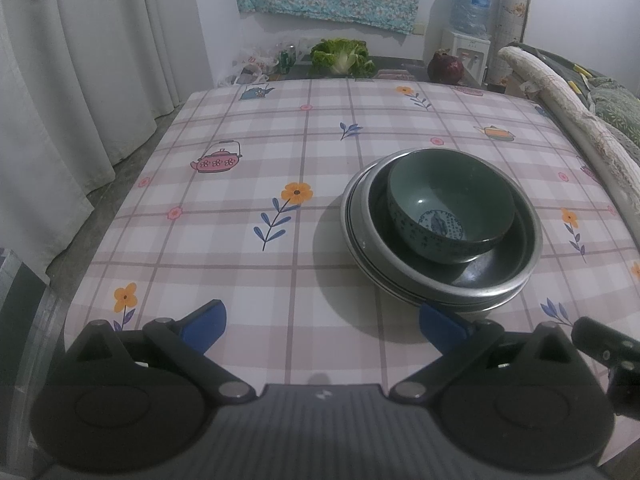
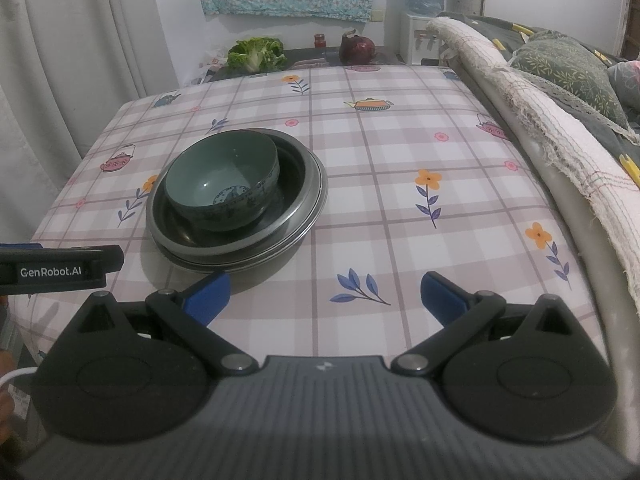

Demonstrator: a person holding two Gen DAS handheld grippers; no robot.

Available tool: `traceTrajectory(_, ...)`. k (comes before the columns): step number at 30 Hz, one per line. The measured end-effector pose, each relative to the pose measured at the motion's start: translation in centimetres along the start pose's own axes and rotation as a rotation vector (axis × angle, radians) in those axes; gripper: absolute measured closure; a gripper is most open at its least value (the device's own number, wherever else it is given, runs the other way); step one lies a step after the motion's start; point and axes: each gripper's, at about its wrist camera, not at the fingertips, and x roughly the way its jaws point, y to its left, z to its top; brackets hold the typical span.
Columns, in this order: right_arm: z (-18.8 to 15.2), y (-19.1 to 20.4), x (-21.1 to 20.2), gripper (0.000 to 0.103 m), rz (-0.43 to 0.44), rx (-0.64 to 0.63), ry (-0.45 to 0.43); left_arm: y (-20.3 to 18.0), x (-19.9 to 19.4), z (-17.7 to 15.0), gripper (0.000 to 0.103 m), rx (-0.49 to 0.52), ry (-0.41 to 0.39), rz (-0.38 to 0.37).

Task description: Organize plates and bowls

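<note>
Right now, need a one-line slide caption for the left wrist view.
Open left tongs hover over the plaid tablecloth, facing a green bowl nested in stacked metal plates.

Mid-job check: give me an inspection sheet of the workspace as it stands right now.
Surface: table under a plaid tablecloth printed with flowers and teapots.
Job's things: green bowl sits tilted inside a dark dish, on stacked metal plates.
Clutter: nothing seen on the cloth besides the stack.
Grippers: left gripper open, empty, its right pad beside the stack's near rim; right gripper open, empty, apart from the stack.
Cables: a white cable at the right view's left edge.
Surroundings: curtains; far side table with leafy greens and red cabbage; water dispenser; bedding on the right.
</note>
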Motion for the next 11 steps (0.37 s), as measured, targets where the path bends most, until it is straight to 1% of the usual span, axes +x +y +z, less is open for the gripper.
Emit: traceTrajectory(11, -0.08, 0.0, 0.01, 0.001, 0.001, 0.002, 0.001, 0.05, 0.03, 0.05, 0.0, -0.001, 0.001, 0.001)
